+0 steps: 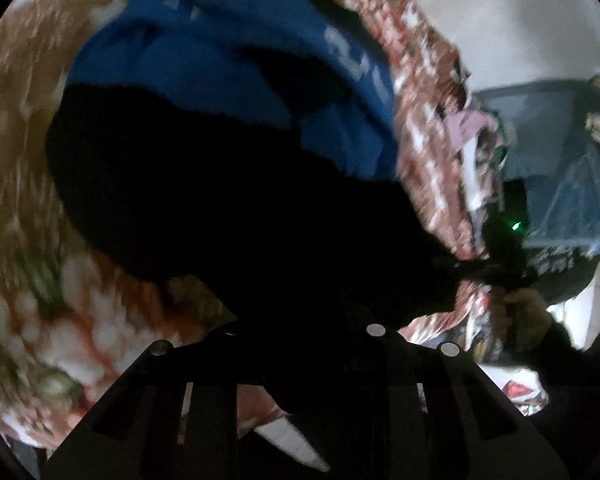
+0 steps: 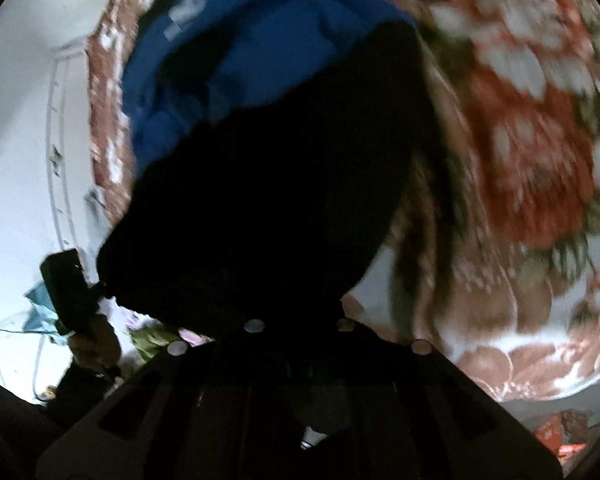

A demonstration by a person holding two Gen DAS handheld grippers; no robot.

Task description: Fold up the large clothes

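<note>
Now, step: we lift one end of the black and blue garment (image 1: pixel 228 92) up off the bed with both hands — the first move of a fold, we think.
Garment: its black part hangs right in front of both cameras, and its blue part with white letters lies further off on the flowery blanket (image 1: pixel 16 184).
Left gripper (image 1: pixel 300 360): dark cloth covers the tips, so we cannot see them well, but the black cloth bunches right there, so the jaws look pinched on the garment.
Right gripper (image 2: pixel 296 344): its tips are hidden by black cloth too, and the jaws are squeezed tight — we think on the garment, since the cloth hangs from that spot.
Other hand: in the left view we see a hand (image 1: pixel 520 312) holding the right tool off to the side, and in the right view a hand (image 2: pixel 94 344) holding the left tool.
How to do it well: we should keep both hands level and apart, so the edge stays straight.
Careful: we should go slow, because thick cloth can slip out or drag the blanket along.
Blur: the pictures are smeary, so small things are hard to tell.
</note>
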